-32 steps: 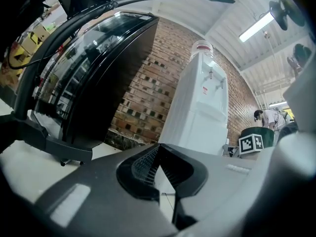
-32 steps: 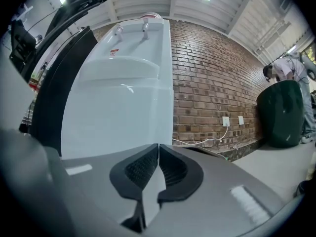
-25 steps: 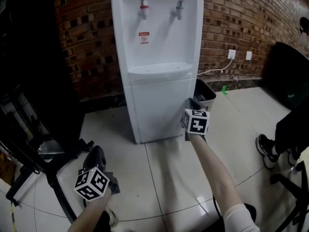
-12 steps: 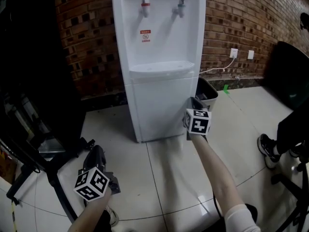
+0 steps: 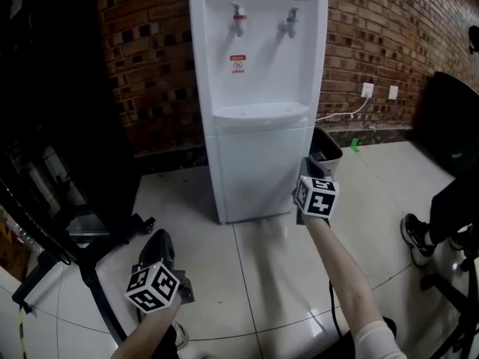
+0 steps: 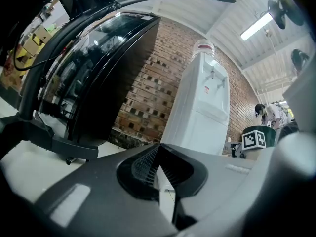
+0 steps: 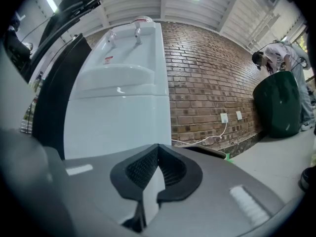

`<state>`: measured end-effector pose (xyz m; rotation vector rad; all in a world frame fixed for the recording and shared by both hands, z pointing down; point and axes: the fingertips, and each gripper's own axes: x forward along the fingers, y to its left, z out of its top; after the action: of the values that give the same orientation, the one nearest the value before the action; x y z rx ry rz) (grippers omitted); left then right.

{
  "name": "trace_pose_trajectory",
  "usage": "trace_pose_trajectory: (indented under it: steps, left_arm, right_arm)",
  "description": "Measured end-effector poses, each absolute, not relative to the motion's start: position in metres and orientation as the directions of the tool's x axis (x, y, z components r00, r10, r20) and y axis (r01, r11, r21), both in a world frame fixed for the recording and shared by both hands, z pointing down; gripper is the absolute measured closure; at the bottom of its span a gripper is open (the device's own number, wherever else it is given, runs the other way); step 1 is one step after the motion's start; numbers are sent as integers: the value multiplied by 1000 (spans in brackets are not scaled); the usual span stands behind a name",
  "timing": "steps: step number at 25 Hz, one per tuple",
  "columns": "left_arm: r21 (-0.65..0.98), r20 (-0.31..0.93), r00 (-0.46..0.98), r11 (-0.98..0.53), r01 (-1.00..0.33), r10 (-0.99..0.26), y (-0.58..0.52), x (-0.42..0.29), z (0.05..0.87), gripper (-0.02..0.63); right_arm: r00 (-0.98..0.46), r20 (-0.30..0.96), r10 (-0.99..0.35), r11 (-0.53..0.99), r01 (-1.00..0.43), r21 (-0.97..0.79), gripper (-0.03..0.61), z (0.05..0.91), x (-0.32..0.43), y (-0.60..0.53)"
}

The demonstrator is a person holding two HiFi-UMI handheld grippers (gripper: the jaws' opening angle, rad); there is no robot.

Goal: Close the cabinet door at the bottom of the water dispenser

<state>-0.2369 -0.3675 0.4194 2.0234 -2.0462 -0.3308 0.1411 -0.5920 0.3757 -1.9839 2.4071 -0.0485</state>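
Note:
The white water dispenser [image 5: 258, 88] stands against the brick wall. Its bottom cabinet door [image 5: 258, 170] looks flush with the body. My right gripper [image 5: 307, 161] is shut with nothing in it, and its tips are at the door's lower right edge; I cannot tell whether they touch it. In the right gripper view the shut jaws [image 7: 158, 146] point level along the dispenser front [image 7: 118, 122]. My left gripper [image 5: 159, 239] hangs low at the left, well away from the dispenser, shut and empty. The left gripper view shows its tips [image 6: 159, 146] and the dispenser [image 6: 202, 112] further off.
A black bin [image 5: 327, 146] stands right beside the dispenser. A black stand with legs [image 5: 82, 238] fills the left. A wall socket with a white cable [image 5: 367, 90] is at the right. A dark bin [image 5: 449, 126] and a person's shoe [image 5: 414, 238] are at the right.
The head view has shifted, so the dispenser sits further right in the picture. Both grippers keep nearly the same places relative to the dispenser and stay shut.

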Motion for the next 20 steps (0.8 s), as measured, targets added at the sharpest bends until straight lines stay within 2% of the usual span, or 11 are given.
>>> trace_pose_trajectory:
  steps: [9,16,20]
  left_arm:
    - [426,-3,8,-9,-905,-1000,-339,-208,379,601]
    - [453,47,6,15,-891,-999,-300,-190,364,601]
    - [270,57,166,-145,-952,-984,-280,-146,360,600]
  right_arm:
    - [-260,-5,-966,260,-965,-42,578,349,147,-506]
    - [-339,-157,-928,360,-923,-133,578,310,132,-401]
    - [-357,-198,-913,381,-919,-102,578,302,111,-339]
